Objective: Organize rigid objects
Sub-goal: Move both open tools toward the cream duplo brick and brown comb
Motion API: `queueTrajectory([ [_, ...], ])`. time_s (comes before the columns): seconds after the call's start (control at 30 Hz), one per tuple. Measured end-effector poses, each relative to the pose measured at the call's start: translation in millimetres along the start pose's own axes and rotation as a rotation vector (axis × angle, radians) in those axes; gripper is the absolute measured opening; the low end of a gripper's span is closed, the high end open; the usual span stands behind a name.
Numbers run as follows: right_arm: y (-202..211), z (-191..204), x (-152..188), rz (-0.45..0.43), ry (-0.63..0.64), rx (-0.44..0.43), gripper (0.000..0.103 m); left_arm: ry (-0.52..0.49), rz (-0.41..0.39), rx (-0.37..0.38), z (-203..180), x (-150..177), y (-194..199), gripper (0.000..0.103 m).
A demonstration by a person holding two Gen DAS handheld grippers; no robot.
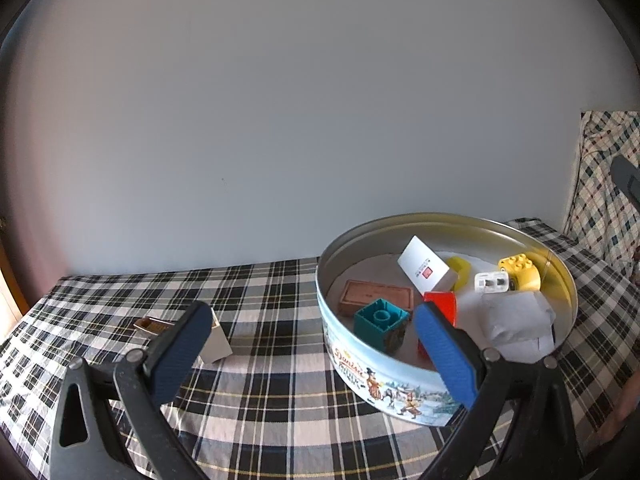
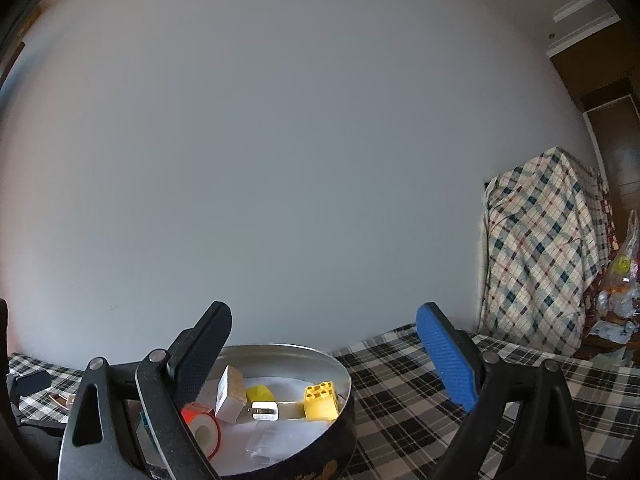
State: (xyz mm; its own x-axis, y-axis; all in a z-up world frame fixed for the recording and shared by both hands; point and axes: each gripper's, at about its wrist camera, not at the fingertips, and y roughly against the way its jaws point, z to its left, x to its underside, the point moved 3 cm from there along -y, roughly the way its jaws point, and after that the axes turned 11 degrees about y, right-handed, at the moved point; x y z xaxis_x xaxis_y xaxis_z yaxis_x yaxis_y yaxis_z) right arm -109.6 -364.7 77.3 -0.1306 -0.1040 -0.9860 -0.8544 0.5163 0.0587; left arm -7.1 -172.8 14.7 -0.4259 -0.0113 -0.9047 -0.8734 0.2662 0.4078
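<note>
Two things lie loose outside the tin, both just beyond the left finger of the left hand-held gripper (image 1: pixel 312 344), whose blue-padded fingers stand wide apart with nothing between them. Nearest that finger is a small white wedge-shaped block (image 1: pixel 216 340), partly hidden behind the pad; a little farther out and to the left sits a small brown piece (image 1: pixel 150 326), too small to identify. Ahead and to the right of this hand-held gripper, with its right finger overlapping the near wall, stands the round cookie tin (image 1: pixel 360 368), already holding a teal cube (image 1: pixel 380 320), a red piece (image 1: pixel 442 304), a white card box (image 1: pixel 424 266), a yellow brick (image 1: pixel 520 270), a wooden box (image 1: pixel 376 294) and crumpled white paper (image 1: pixel 516 320).

The right hand-held gripper (image 2: pixel 324 356) hangs over the tin's far rim, its fingers likewise spread and empty.

The step in hand seems to be collecting the white wedge. To do it well, I would swing the left hand-held gripper leftward until the wedge sits centred between the pads, come down low to the checked cloth on the worktop (image 1: pixel 260 400), and close on its flat parallel faces, not the sloped one, which would likely slip. Pressing too low could catch the cloth.
</note>
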Motion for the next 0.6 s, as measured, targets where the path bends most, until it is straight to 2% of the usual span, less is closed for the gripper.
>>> queueTrajectory([
  [0.27,20,6,-5,-0.060,0.031,0.038,0.096,0.007,0.003,0.015,5,2,6,0.103],
  [0.6,27,4,-7,-0.057,0.038,0.069,0.098,-0.027,-0.011,0.039,-2,5,20,0.103],
])
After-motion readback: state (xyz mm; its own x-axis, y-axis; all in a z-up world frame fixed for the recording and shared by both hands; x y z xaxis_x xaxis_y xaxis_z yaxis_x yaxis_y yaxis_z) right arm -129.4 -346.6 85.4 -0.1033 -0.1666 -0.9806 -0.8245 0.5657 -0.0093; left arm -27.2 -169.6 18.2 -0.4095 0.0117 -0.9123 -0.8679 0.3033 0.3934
